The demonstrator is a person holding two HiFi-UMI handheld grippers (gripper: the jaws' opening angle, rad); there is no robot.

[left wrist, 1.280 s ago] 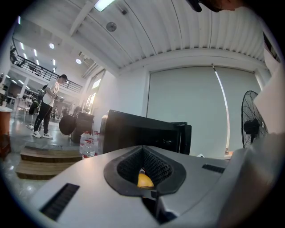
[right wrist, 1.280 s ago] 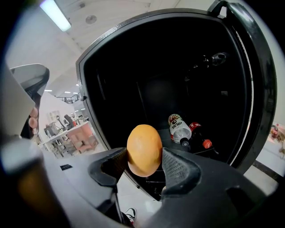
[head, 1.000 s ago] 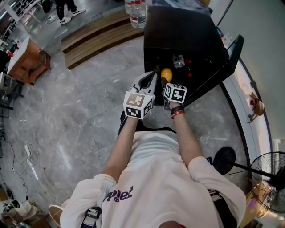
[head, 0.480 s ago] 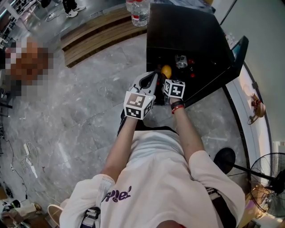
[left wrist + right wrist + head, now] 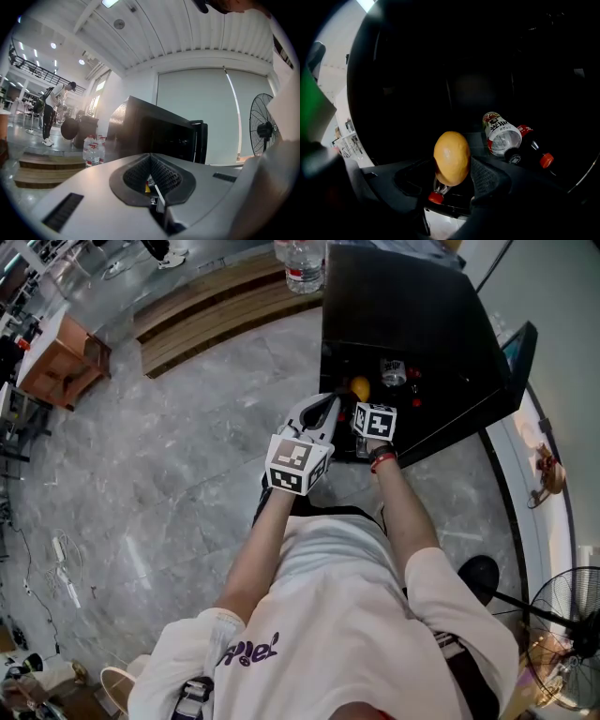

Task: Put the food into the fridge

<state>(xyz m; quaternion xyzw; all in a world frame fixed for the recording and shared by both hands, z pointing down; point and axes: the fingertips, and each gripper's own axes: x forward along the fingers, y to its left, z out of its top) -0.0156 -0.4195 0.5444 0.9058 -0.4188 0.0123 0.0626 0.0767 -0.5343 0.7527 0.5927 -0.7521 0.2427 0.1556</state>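
Note:
A low black fridge stands open, its door swung to the right. My right gripper is shut on a round orange-yellow fruit at the fridge's opening. In the right gripper view the fruit sits between the dark pads of the right gripper. Inside the dark fridge lie a labelled clear bottle, a dark bottle with a red cap and a red-capped bottle under the fruit. My left gripper hovers just left of the right one, its jaws shut and empty, pointing past the fridge.
Water bottles stand on wooden steps behind the fridge. A floor fan is at the lower right, an orange table at the far left. Grey marble floor spreads to the left. People stand far back.
The right gripper has carried the fruit lower and a little deeper into the fridge's opening. The left gripper has sunk slightly beside it. Both grips look the same.

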